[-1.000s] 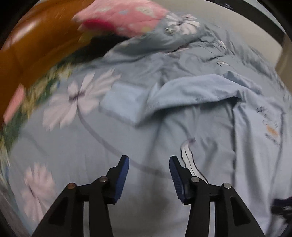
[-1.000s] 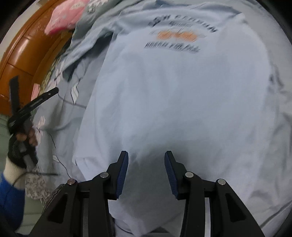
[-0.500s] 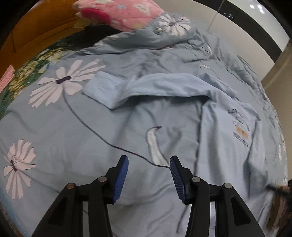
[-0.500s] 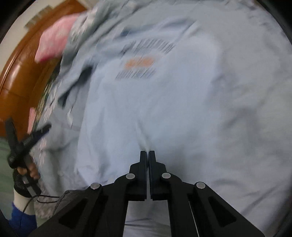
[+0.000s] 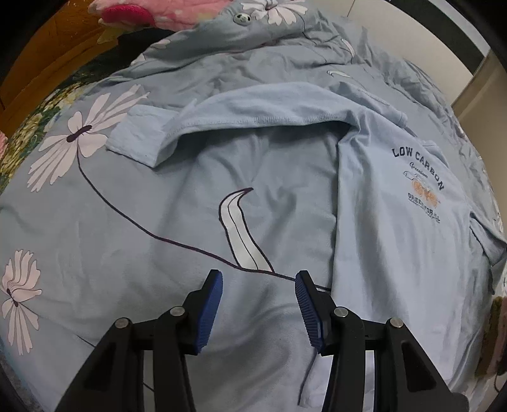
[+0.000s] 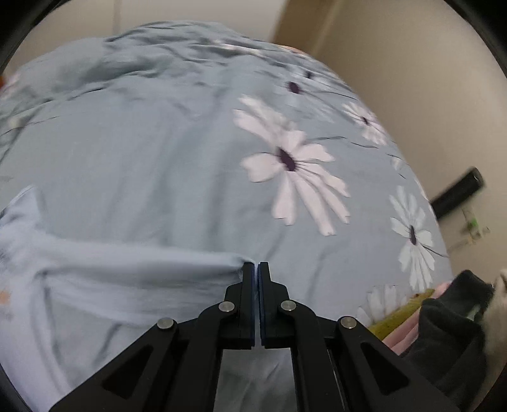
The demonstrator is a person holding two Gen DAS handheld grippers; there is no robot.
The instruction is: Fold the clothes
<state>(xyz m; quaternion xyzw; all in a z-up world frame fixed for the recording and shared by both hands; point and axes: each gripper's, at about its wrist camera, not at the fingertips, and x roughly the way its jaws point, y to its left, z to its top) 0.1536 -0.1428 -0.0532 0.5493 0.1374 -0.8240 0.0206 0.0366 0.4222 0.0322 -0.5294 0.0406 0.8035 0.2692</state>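
Observation:
A light blue T-shirt (image 5: 396, 222) with "LOW CARBON" print lies on the flowered blue bedspread (image 5: 126, 222). One sleeve (image 5: 139, 136) stretches out to the left. My left gripper (image 5: 258, 285) is open and empty over bare bedspread, just left of the shirt's side edge. My right gripper (image 6: 256, 267) is shut on the T-shirt's fabric (image 6: 111, 272), which is pulled taut from the left toward its tips.
A pink pillow (image 5: 152, 12) and a wooden headboard (image 5: 41, 57) are at the far left. A cream wall (image 6: 412, 79) runs beside the bed on the right. A dark garment (image 6: 450, 323) lies at the bed's right edge.
My right gripper has shut on the shirt and swung right, pulling the fabric with it. My left gripper stayed open and has moved closer to the shirt's left edge.

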